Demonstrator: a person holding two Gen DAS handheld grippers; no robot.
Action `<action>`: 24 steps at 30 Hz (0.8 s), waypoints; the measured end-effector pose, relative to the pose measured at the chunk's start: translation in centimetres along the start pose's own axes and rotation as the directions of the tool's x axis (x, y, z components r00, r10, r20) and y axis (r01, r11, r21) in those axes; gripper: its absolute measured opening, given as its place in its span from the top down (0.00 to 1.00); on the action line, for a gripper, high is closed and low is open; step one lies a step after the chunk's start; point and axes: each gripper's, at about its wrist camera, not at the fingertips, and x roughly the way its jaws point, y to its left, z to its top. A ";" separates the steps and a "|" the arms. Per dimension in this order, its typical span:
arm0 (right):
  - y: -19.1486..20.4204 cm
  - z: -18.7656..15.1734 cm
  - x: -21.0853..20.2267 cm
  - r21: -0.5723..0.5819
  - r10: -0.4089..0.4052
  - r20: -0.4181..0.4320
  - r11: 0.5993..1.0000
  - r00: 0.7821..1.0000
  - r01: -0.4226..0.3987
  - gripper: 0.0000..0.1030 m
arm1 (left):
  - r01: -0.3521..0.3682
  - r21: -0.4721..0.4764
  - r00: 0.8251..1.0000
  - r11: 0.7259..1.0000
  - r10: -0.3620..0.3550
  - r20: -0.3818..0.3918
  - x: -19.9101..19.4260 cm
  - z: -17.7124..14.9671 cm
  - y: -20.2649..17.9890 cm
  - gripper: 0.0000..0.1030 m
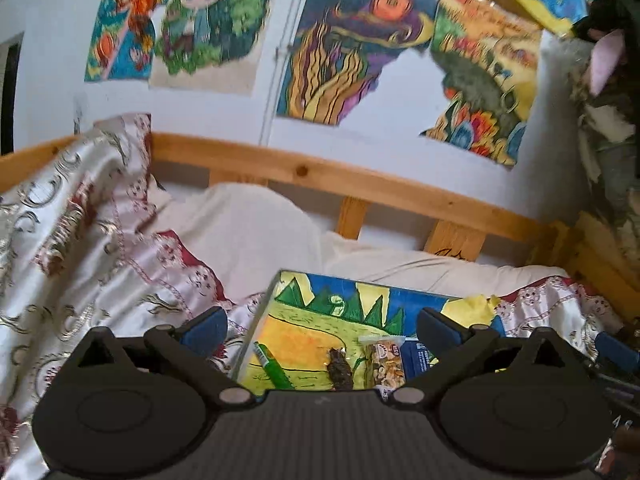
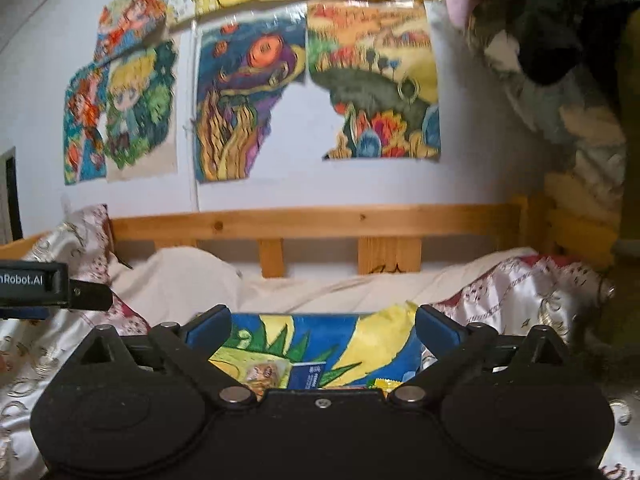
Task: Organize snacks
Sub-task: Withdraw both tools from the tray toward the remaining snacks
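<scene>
A painted picture board lies on the bed and carries the snacks. On it I see a green bar, a brown granola bar, a clear nut packet and a blue packet. My left gripper hangs above the board's near part, open, with nothing between its fingers. In the right wrist view the board shows the nut packet, the blue packet and a yellow wrapper. My right gripper is open and empty above them.
A wooden bed rail runs behind the board, with a white pillow and a patterned satin cover to the left. Colourful drawings hang on the wall. A dark plush toy sits at the upper right.
</scene>
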 end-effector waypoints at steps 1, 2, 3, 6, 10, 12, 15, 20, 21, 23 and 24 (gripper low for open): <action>0.1 0.2 -0.7 -0.002 0.004 0.010 1.000 1.000 -0.004 0.03 | 0.000 0.004 1.000 1.000 0.000 0.008 -0.7 -0.1 0.1 0.01; 0.2 0.3 -1.4 -0.003 0.006 0.018 1.000 1.000 -0.006 0.03 | -0.001 0.008 1.000 1.000 0.001 0.015 -1.5 -0.2 0.1 0.01; 0.3 0.4 -2.2 -0.003 0.010 0.026 1.000 1.000 -0.010 0.03 | -0.001 0.012 1.000 1.000 0.001 0.022 -2.1 -0.4 0.1 0.01; 0.7 0.5 -4.7 -0.008 0.021 0.053 1.000 0.998 -0.020 0.01 | 0.001 0.031 0.999 1.000 -0.003 0.050 -4.2 -0.9 0.1 0.01; 1.3 0.2 -8.2 -0.028 0.034 0.088 0.999 0.996 -0.032 0.01 | 0.000 0.046 0.997 0.999 -0.004 0.079 -7.0 -1.9 0.0 0.01; 1.4 0.1 -9.8 -0.029 0.039 0.097 0.999 0.994 -0.037 0.01 | 0.005 0.049 0.996 0.999 -0.009 0.087 -8.1 -2.5 0.0 0.01; 1.6 -0.3 -11.9 -0.019 0.051 0.100 0.999 0.994 -0.049 0.01 | 0.005 0.049 0.995 0.999 -0.010 0.100 -9.8 -3.4 0.3 0.01; 2.1 -1.2 -14.6 -0.009 0.062 0.086 0.998 0.994 -0.061 0.01 | -0.003 0.045 0.995 0.999 -0.002 0.098 -12.2 -5.0 1.3 0.00; 2.2 -1.5 -15.0 -0.007 0.064 0.078 0.998 0.995 -0.063 0.01 | -0.004 0.041 0.995 0.999 0.000 0.095 -12.6 -5.3 1.6 0.00; 2.5 -1.9 -15.8 -0.004 0.068 0.066 0.998 0.995 -0.068 0.01 | -0.006 0.030 0.996 1.000 0.004 0.085 -13.4 -5.8 2.1 0.00; 2.6 -2.1 -16.1 -0.004 0.070 0.062 0.998 0.996 -0.070 0.01 | -0.009 0.026 0.997 1.000 0.007 0.081 -13.7 -6.0 2.4 0.00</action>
